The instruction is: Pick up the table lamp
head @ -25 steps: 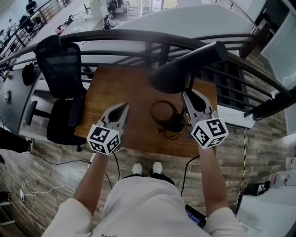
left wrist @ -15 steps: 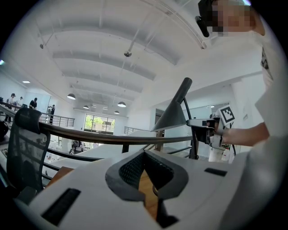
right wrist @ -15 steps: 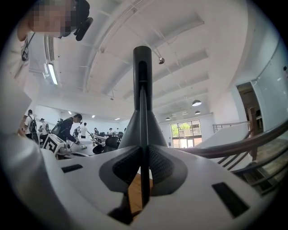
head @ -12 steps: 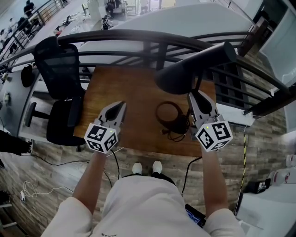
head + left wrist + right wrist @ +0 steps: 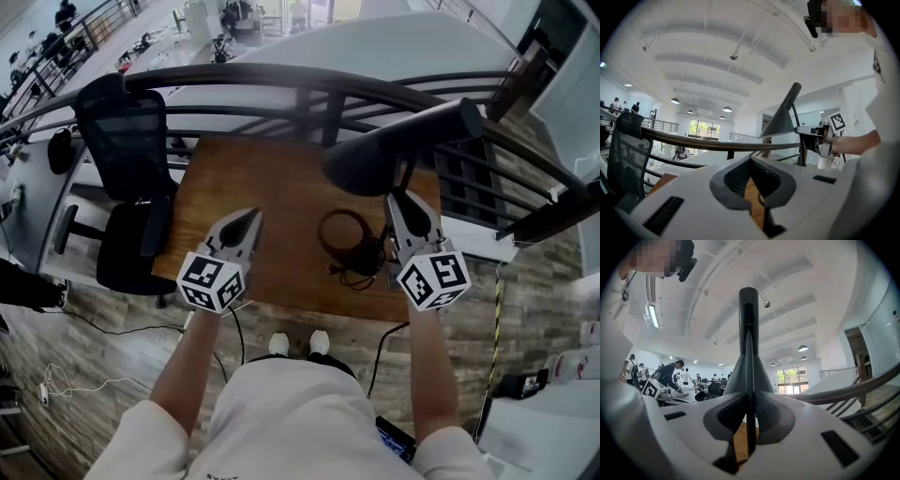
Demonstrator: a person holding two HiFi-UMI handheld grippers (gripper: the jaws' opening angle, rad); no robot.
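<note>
The table lamp has a black cone shade (image 5: 375, 159) on a thin black stem, and a black ring base (image 5: 345, 234) with a tangled cord shows on the wooden table (image 5: 244, 178). My right gripper (image 5: 401, 197) is shut on the stem just under the shade. In the right gripper view the stem (image 5: 748, 357) runs straight up between the pads of the right gripper (image 5: 750, 420). Whether the base touches the table I cannot tell. My left gripper (image 5: 248, 220) hovers over the table's left half, shut and holding nothing. From the left gripper (image 5: 750, 161) the shade (image 5: 780, 123) shows to the right.
A black office chair (image 5: 127, 141) stands at the table's left side. A dark curved railing (image 5: 281, 75) runs along the table's far edge, close behind the shade. A cable hangs off the table's near edge toward the wooden floor.
The right gripper and the lamp have shifted slightly to the right together. The left gripper has stayed where it was.
</note>
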